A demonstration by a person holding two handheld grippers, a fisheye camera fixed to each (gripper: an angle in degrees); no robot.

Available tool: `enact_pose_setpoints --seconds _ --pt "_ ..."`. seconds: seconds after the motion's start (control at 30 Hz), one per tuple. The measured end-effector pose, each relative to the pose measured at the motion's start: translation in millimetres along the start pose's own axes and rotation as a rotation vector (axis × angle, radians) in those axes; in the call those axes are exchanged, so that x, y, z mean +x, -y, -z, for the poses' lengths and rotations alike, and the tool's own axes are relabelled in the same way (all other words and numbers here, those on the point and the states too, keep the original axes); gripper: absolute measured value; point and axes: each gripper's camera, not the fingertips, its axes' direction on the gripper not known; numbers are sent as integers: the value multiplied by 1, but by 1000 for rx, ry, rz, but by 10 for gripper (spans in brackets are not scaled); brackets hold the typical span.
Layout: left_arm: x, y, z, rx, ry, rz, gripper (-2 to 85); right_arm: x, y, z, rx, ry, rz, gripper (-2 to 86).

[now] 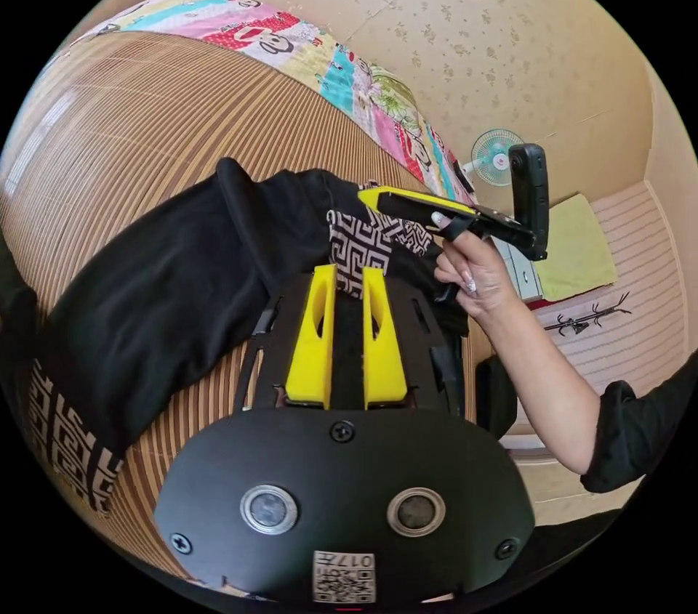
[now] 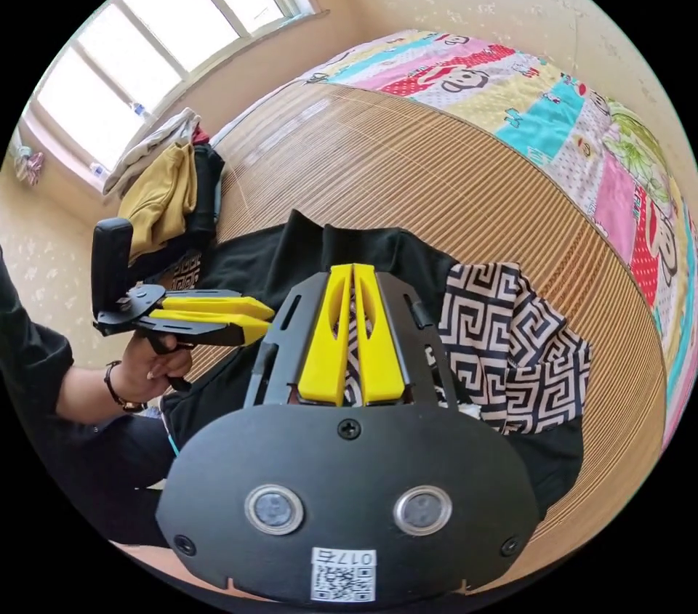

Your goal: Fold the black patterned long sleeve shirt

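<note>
The black long sleeve shirt (image 1: 167, 294) lies bunched on a bamboo mat (image 1: 145, 120), with its black-and-white patterned parts (image 2: 509, 352) turned up in places. My left gripper (image 1: 349, 272) has its yellow jaws drawn close with dark cloth of the shirt between them. In the right gripper view it (image 2: 267, 322) is held by a hand at the shirt's (image 2: 342, 243) left edge. My right gripper (image 2: 352, 269) is shut on a patterned fold. In the left gripper view it (image 1: 367, 196) sits on the patterned cloth (image 1: 356, 243), held by a hand (image 1: 472, 272).
A colourful patchwork quilt (image 2: 523, 91) runs along the mat's (image 2: 407, 163) far side by the wall. A pile of clothes (image 2: 171, 192) lies under the window (image 2: 160, 25). A small fan (image 1: 492, 156) and a yellow-green cloth (image 1: 574, 247) are past the bed's end.
</note>
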Motion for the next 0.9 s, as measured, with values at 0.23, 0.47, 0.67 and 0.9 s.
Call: enact_pose_setpoints --seconds 0.23,0.47,0.67,0.9 --pt "6 20 -67 -182 265 -31 40 28 -70 60 109 -208 -242 19" --pt "1 21 -18 -17 189 -1 -2 76 -237 162 402 -363 -969 21" --pt "-36 7 -51 -148 327 100 18 103 -315 164 407 -285 -1208 23" --pt "8 24 -80 13 176 -72 65 128 -347 160 436 -174 -1246 28"
